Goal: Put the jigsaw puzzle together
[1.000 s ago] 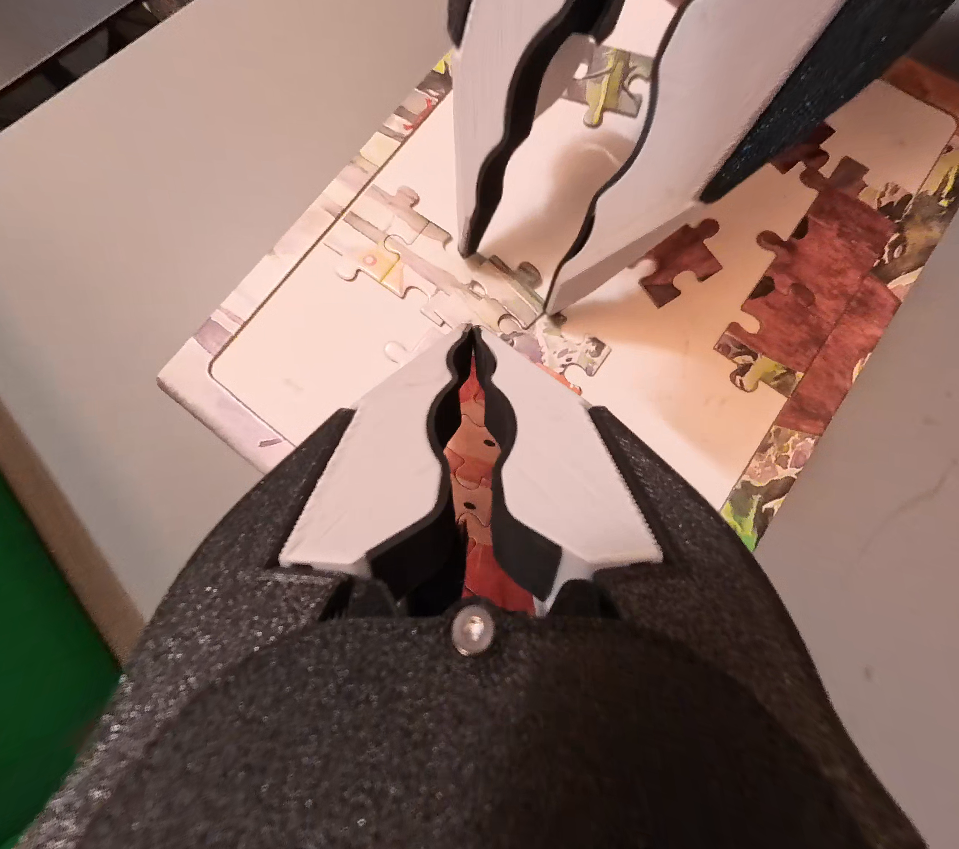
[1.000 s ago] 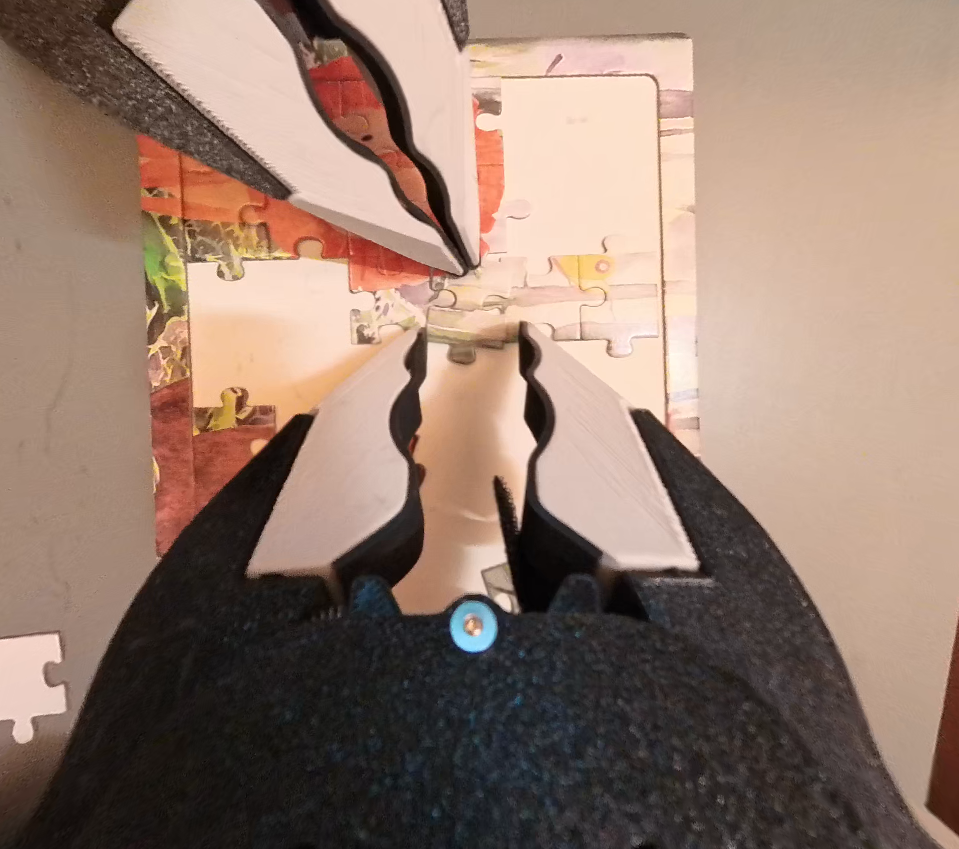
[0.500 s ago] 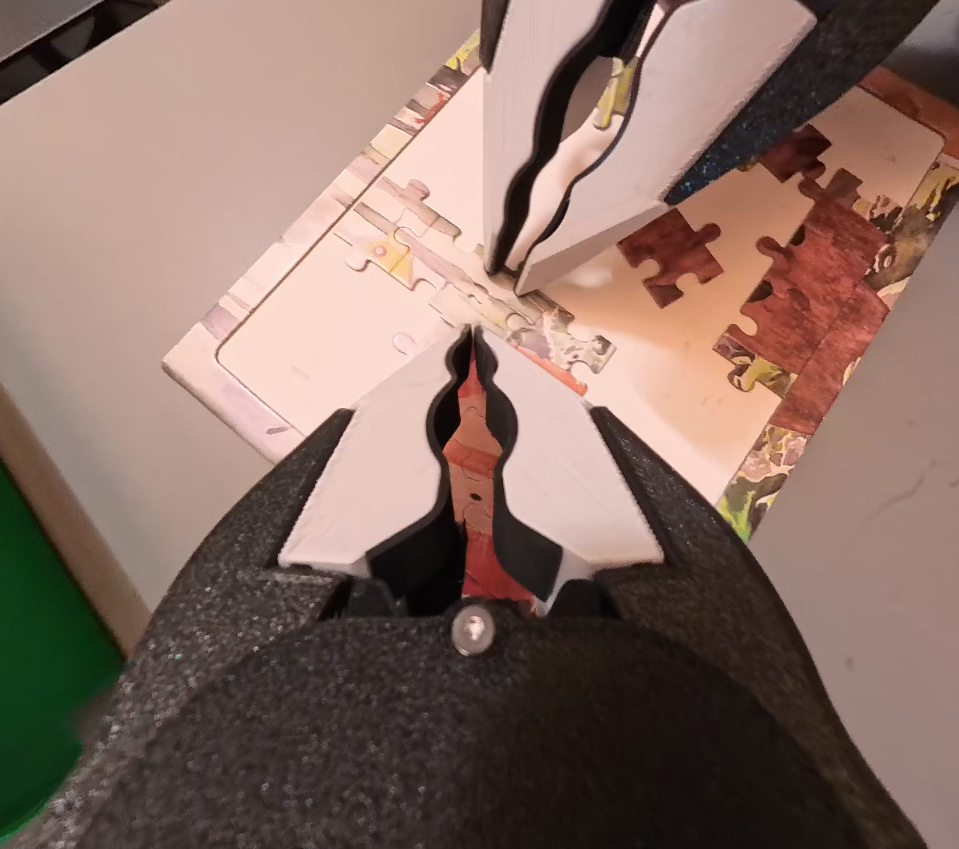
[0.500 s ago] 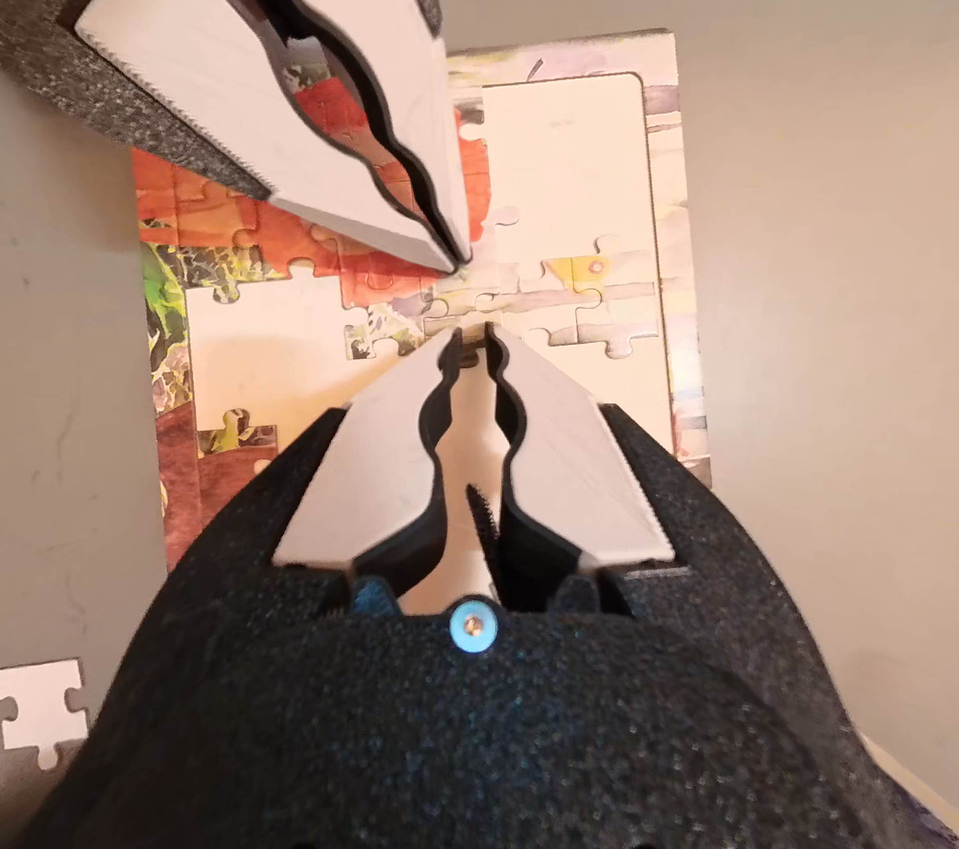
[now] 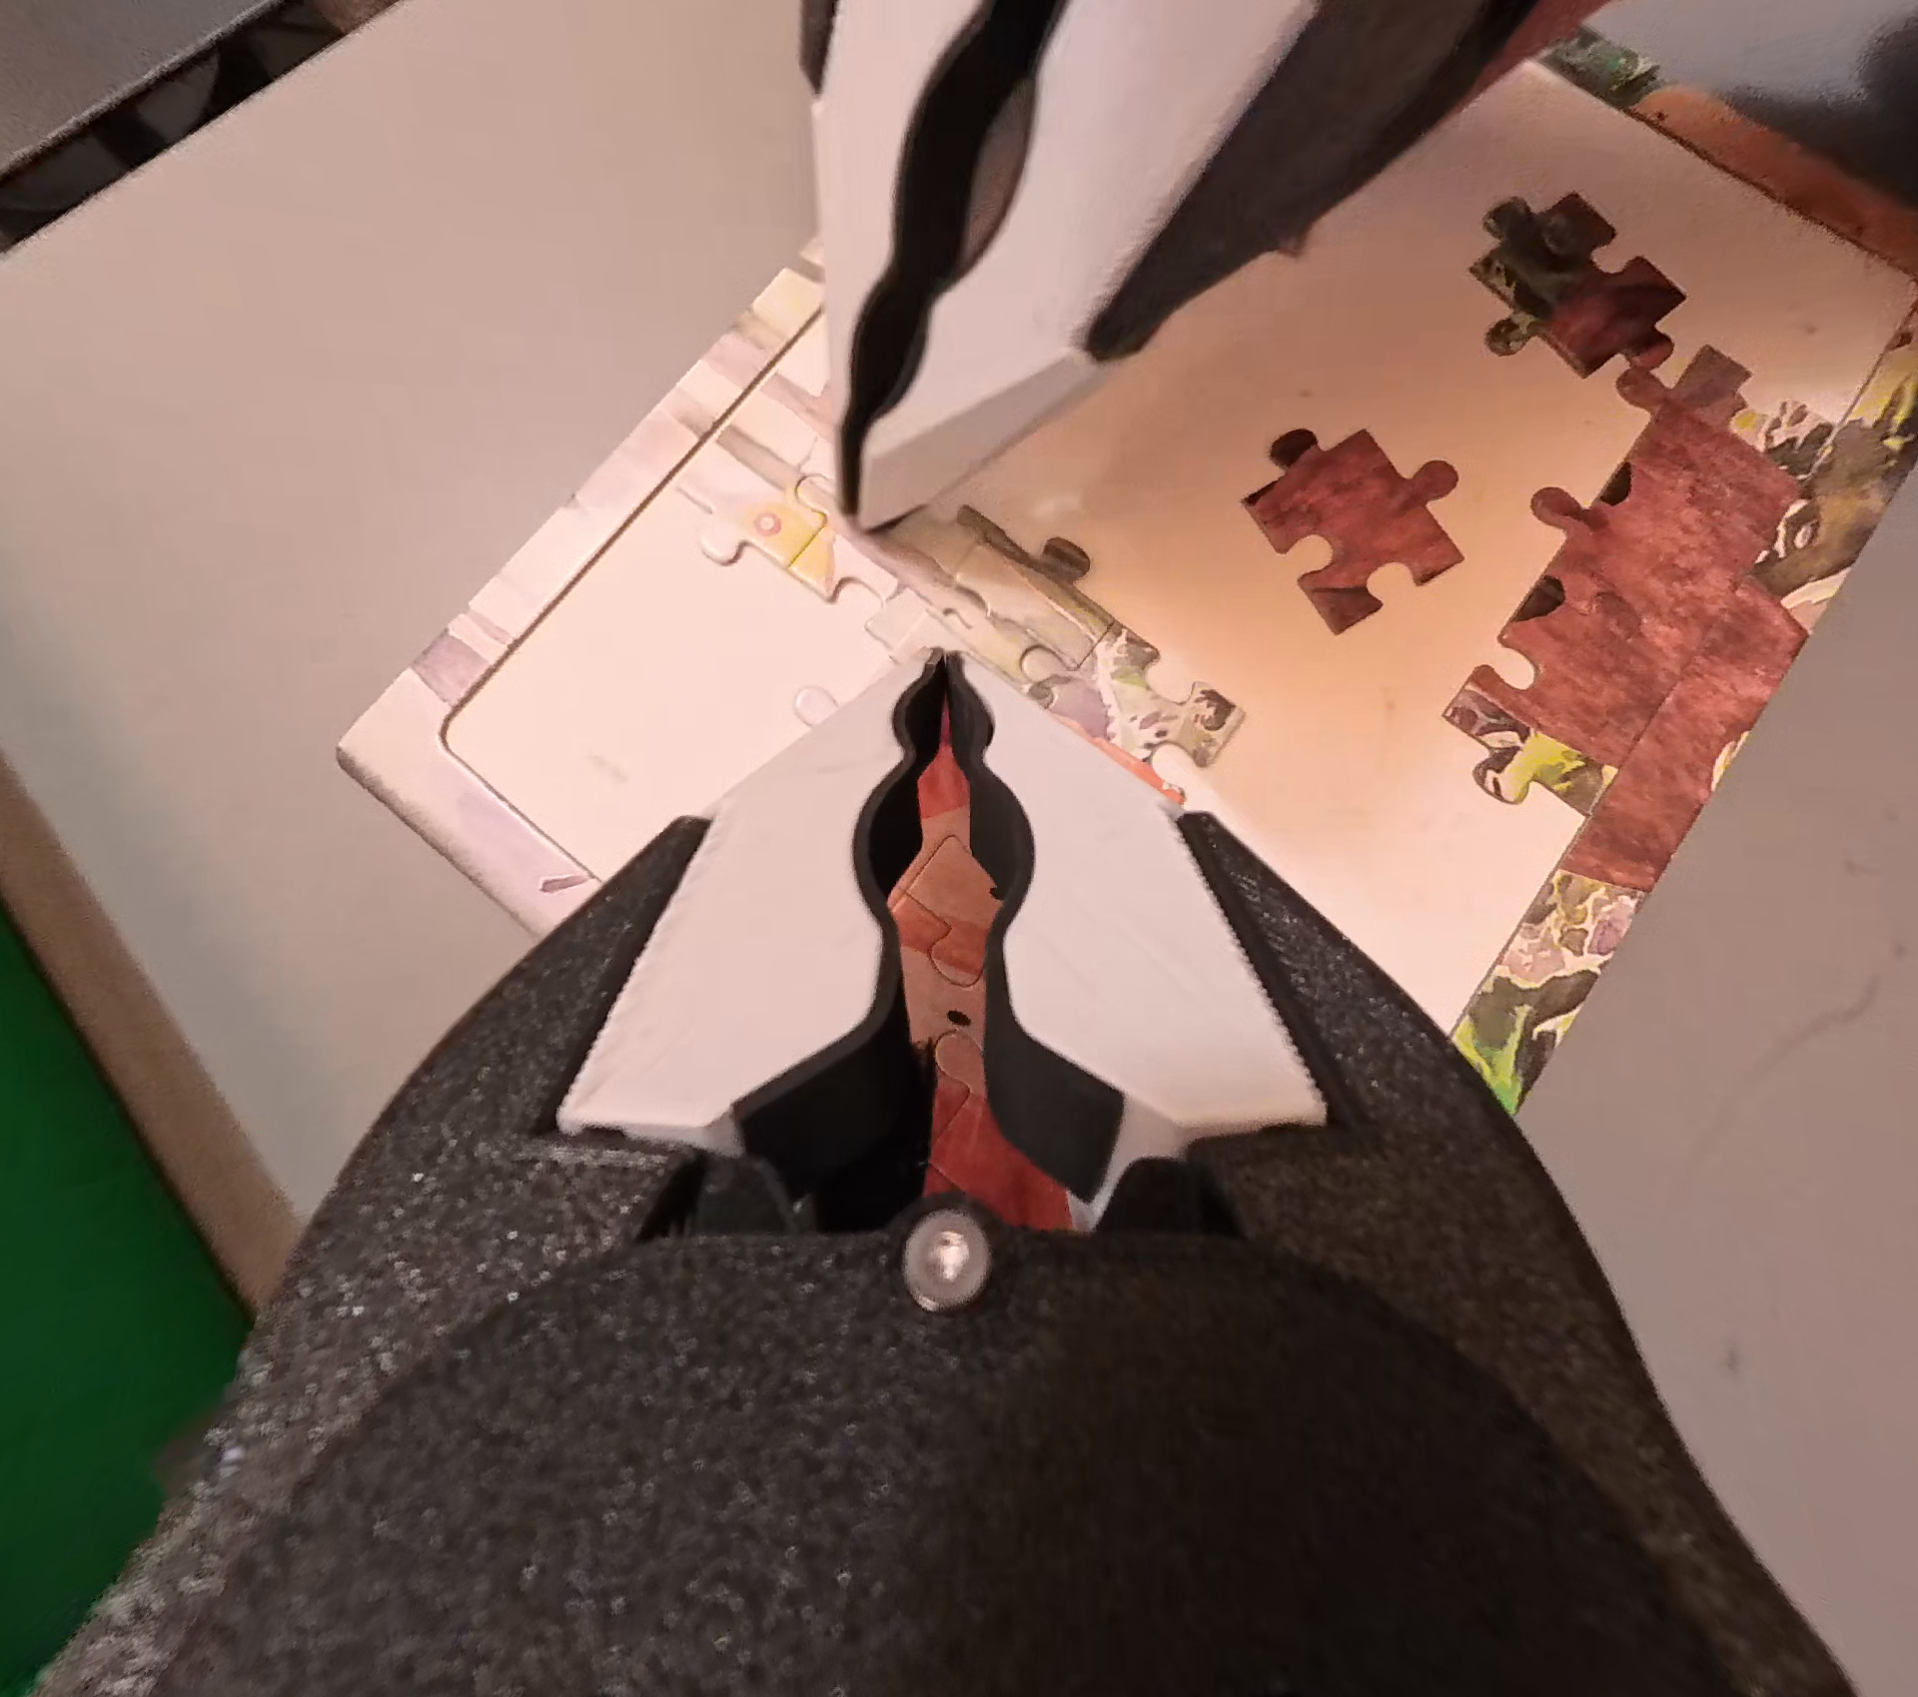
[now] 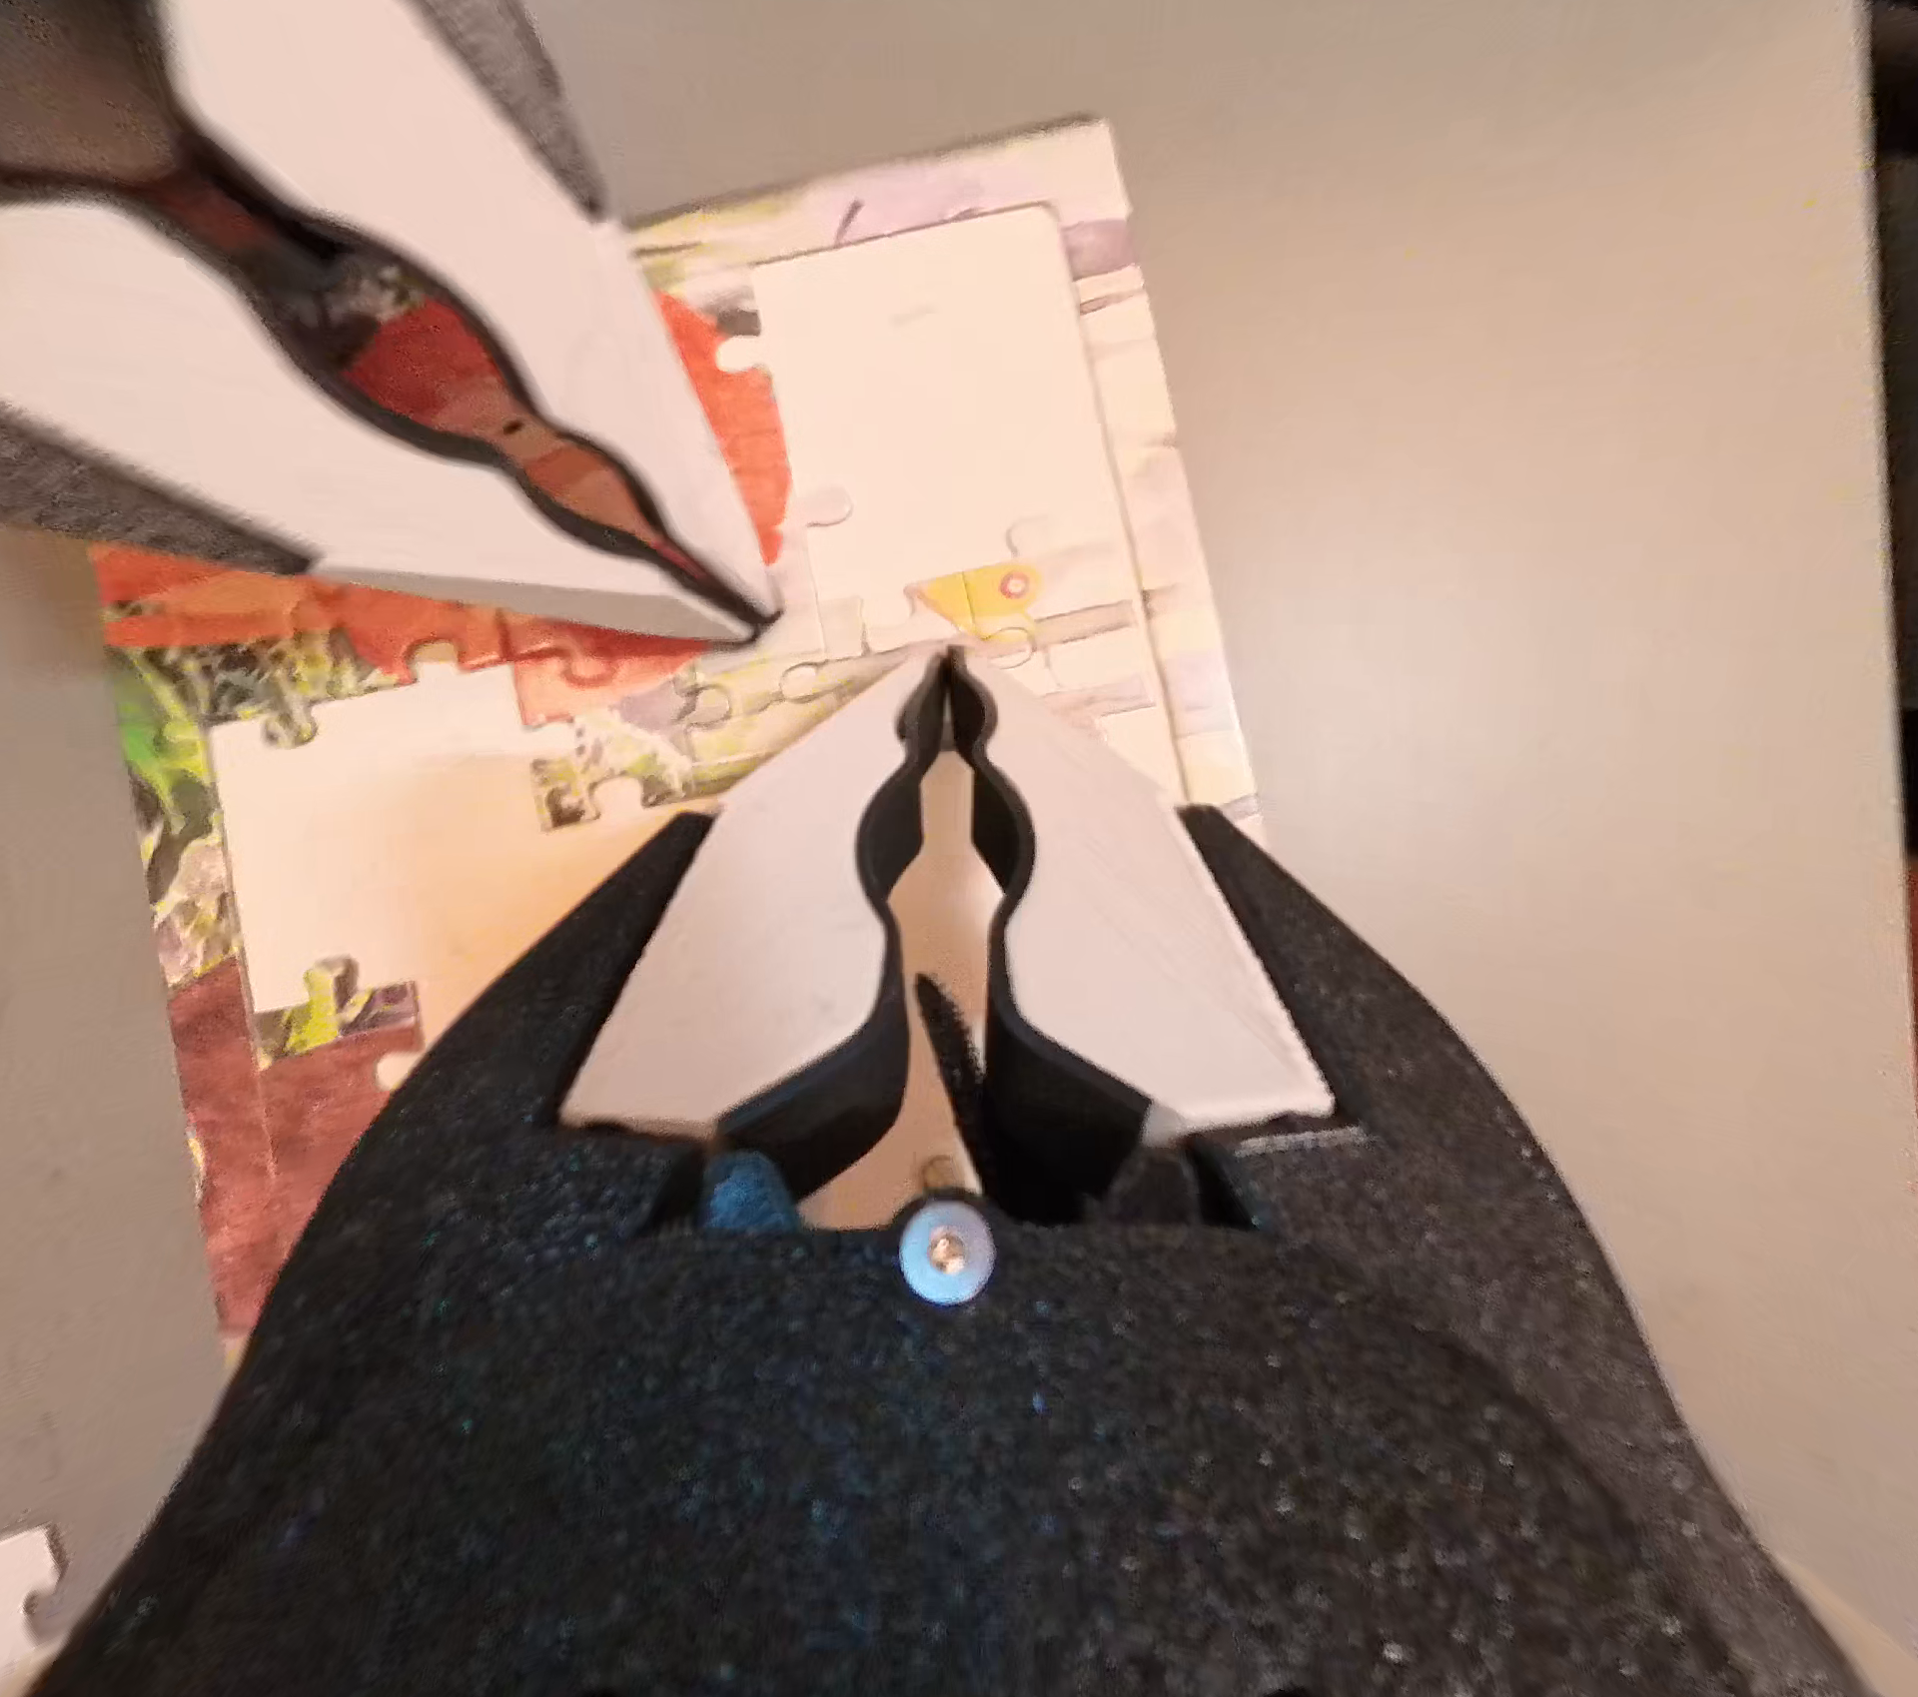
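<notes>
The puzzle board [image 5: 415, 718] lies on the grey table, partly filled. A row of joined pale pieces [image 5: 996, 599] crosses its middle and ends at a piece with a yellow mark [image 5: 773, 526], which also shows in the right wrist view [image 6: 986, 589]. My left gripper [image 5: 942, 661] is shut, with its tips at the near edge of that row. My right gripper [image 6: 947, 659] is shut too. In the left wrist view it [image 5: 861, 516] comes down from above with its tips on the row beside the yellow-marked piece. The left gripper [image 6: 763, 615] shows at the upper left of the right wrist view.
A loose brown piece [image 5: 1354, 532] lies on the bare board. A brown joined block [image 5: 1661, 589] fills the right side, and orange-red pieces [image 6: 581, 661] lie under the left gripper. A pale loose piece [image 6: 26, 1564] lies on the table. A green surface [image 5: 62, 1128] borders the table. My two grippers' fingertips are within a few centimetres of each other.
My right gripper's fingers have closed from wide open to shut, and its tips moved along the pale row towards the yellow-marked piece. My left gripper stayed shut in place.
</notes>
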{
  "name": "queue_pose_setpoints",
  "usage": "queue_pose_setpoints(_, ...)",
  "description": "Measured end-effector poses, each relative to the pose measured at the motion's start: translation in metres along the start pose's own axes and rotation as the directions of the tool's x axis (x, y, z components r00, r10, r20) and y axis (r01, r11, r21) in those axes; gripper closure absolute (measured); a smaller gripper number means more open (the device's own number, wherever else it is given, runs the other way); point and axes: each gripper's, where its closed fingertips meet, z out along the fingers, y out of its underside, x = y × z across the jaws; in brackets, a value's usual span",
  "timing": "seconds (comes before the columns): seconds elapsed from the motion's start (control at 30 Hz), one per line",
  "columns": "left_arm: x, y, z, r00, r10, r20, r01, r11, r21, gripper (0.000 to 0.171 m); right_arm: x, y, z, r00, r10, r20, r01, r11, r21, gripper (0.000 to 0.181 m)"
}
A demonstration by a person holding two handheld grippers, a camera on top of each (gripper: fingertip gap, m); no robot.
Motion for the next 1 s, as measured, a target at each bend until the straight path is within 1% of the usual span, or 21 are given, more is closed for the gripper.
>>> queue_pose_setpoints(0.07, 0.005, -0.002, -0.002, 1.0, 0.022, -0.005, -0.022, 1.0, 0.011, 0.171, 0.003, 0.0, 0.001, 1.0, 0.024, -0.007, -0.023, 1.0, 0.008, 0.181)
queue_pose_setpoints(0.13, 0.007, 0.003, 0.0, 0.999, 0.032, -0.003, -0.032, 0.999, -0.014, 0.171, 0.003, 0.0, 0.001, 0.999, 0.032, -0.004, -0.032, 0.999, 0.018, 0.181)
queue_pose_setpoints(0.17, 0.007, 0.003, 0.0, 0.999, 0.037, 0.003, -0.037, 0.999, -0.01, 0.171, 0.003, 0.0, 0.001, 0.999, 0.036, -0.006, -0.036, 0.999, 0.021, 0.181)
queue_pose_setpoints(0.27, 0.007, 0.002, -0.001, 1.0, 0.029, 0.004, -0.029, 1.0, -0.005, 0.171, 0.005, 0.001, -0.006, 0.999, 0.039, -0.025, -0.038, 0.999, 0.03, 0.181)
queue_pose_setpoints(0.33, 0.004, 0.002, -0.003, 1.0, 0.026, 0.015, -0.026, 1.0, -0.001, 0.171, -0.001, 0.004, -0.01, 0.999, 0.051, 0.014, -0.051, 0.998, 0.032, 0.181)
queue_pose_setpoints(0.43, -0.003, 0.004, -0.008, 1.0, 0.003, 0.03, -0.004, 1.0, 0.004, 0.171, -0.013, 0.009, -0.006, 0.997, 0.047, 0.065, -0.048, 0.999, 0.009, 0.179)
queue_pose_setpoints(0.47, -0.007, 0.005, -0.009, 0.999, -0.009, 0.037, 0.009, 1.0, 0.006, 0.171, -0.016, 0.008, -0.003, 0.997, 0.037, 0.067, -0.037, 0.999, 0.011, 0.181)
queue_pose_setpoints(0.53, -0.011, 0.01, -0.012, 0.999, -0.036, 0.039, 0.036, 0.999, 0.001, 0.171, -0.017, 0.004, 0.0, 0.999, 0.019, 0.046, -0.02, 1.0, 0.022, 0.181)
queue_pose_setpoints(0.63, -0.012, 0.017, -0.013, 0.998, -0.056, 0.033, 0.056, 0.998, -0.007, 0.171, -0.013, 0.002, 0.001, 0.998, 0.05, 0.032, -0.05, 0.999, 0.014, 0.18)
queue_pose_setpoints(0.87, -0.012, 0.016, -0.014, 0.998, -0.046, 0.044, 0.046, 0.999, -0.001, 0.171, -0.01, -0.002, 0.001, 0.999, 0.046, -0.012, -0.045, 0.999, 0.016, 0.181)
queue_pose_setpoints(1.0, -0.007, 0.008, -0.014, 0.999, -0.028, 0.029, 0.027, 0.999, 0.028, 0.171, -0.019, -0.003, -0.005, 0.998, 0.052, 0.025, -0.053, 0.998, 0.022, 0.181)
